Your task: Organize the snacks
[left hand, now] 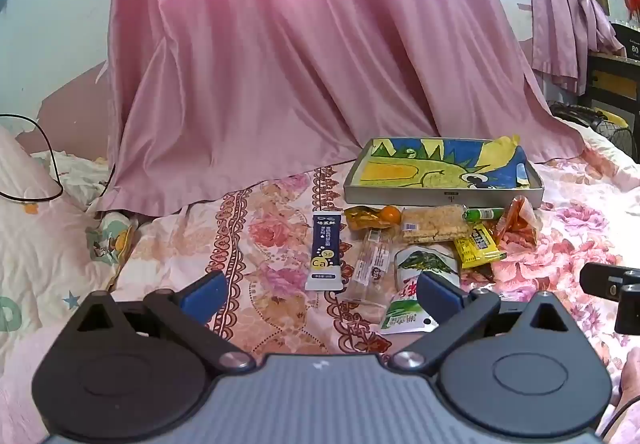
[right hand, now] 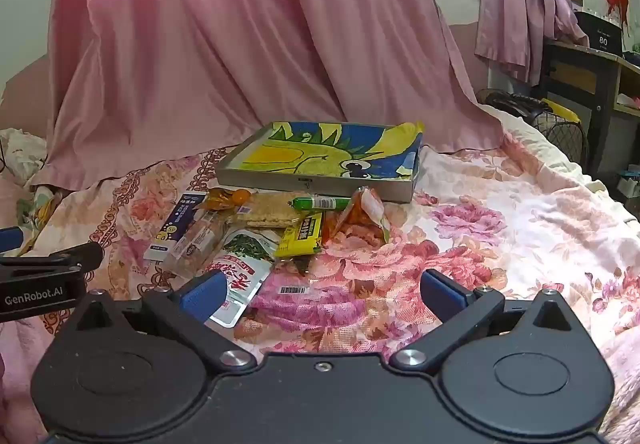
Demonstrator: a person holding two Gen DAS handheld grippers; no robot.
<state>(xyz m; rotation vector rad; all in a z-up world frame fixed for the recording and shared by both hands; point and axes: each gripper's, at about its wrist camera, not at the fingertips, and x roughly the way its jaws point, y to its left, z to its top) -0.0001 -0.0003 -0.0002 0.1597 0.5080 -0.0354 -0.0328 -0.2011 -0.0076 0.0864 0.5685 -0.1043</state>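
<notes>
**Snack pile on the bed, both tools idle**

Left wrist view: my left hand-held gripper hangs over the floral bedspread, jaws spread wide, nothing between them. Only this view gives the dark blue sachet clear and whole, lying lengthwise at the pile's left edge, plus a black cable over bedding at far left. The right tool shows as a black stub at the right border.

Right wrist view: my right hand-held gripper is equally wide apart and empty, above bare bedspread just right of the pile. Only here do I see a small barcode label on the cover, and the left tool's side at the left border.

Hard to read: the green-and-white packet is partly behind a blue finger pad in both views. A clear wrapper is barely legible against the print. Package text is too small to read.

The snacks lie heaped, touching and overlapping, against the near wall of a shallow grey tray lined with a blue-and-yellow cartoon sheet. Among them: a pale cracker pack, a green sausage stick, a yellow packet, an orange-red pouch and an amber packet. A pink curtain drapes onto the bed behind.
</notes>
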